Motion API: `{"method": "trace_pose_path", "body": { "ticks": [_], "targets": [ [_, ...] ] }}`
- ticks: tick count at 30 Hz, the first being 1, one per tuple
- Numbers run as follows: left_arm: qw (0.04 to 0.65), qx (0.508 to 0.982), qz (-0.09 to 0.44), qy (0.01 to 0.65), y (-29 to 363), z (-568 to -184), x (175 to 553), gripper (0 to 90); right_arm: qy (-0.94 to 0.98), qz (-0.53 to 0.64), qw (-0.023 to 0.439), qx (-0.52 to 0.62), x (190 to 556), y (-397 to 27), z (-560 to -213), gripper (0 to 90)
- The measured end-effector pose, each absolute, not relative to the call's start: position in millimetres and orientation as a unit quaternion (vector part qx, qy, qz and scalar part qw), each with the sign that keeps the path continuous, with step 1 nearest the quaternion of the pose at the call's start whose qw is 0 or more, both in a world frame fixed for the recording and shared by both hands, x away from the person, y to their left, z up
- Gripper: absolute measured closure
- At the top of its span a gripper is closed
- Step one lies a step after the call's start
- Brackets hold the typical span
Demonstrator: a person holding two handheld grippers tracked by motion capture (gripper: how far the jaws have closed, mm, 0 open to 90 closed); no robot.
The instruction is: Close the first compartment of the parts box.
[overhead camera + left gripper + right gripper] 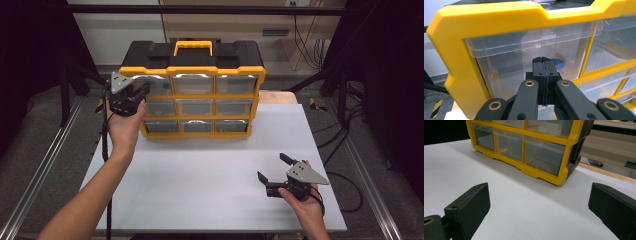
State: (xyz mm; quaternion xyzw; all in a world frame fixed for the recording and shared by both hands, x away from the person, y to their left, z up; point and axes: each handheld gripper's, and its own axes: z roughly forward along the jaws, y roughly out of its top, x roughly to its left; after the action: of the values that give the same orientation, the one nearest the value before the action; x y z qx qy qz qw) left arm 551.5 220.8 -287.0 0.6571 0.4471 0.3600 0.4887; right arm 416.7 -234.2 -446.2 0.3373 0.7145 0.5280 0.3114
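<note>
Yellow-framed drawer organizer [192,95], left gripper at its top-left drawer.

Standing at the far side of the white surface [210,175], the organizer has the left gripper [543,65] just before the clear top-left drawer [529,50], jaws pressed together on nothing. With no hold on the drawer lip, a pull would likely slip off, and a push could shove the cabinet back. The right gripper [272,167] hovers low near the front right, jaws spread, well apart from the organizer and not steadying it.

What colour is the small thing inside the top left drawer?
Blue; the small thing shows best in the left gripper view.
</note>
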Motion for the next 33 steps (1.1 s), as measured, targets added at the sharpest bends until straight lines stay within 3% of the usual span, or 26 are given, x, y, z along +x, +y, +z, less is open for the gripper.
{"method": "trace_pose_path", "body": {
  "ticks": [33],
  "targets": [
    [0.491,0.655,0.366,0.443,213.5,-287.7,555.8,89.9,0.716,0.528,0.310,0.336,415.6,-233.9,-445.9,4.5]
  ]
}}
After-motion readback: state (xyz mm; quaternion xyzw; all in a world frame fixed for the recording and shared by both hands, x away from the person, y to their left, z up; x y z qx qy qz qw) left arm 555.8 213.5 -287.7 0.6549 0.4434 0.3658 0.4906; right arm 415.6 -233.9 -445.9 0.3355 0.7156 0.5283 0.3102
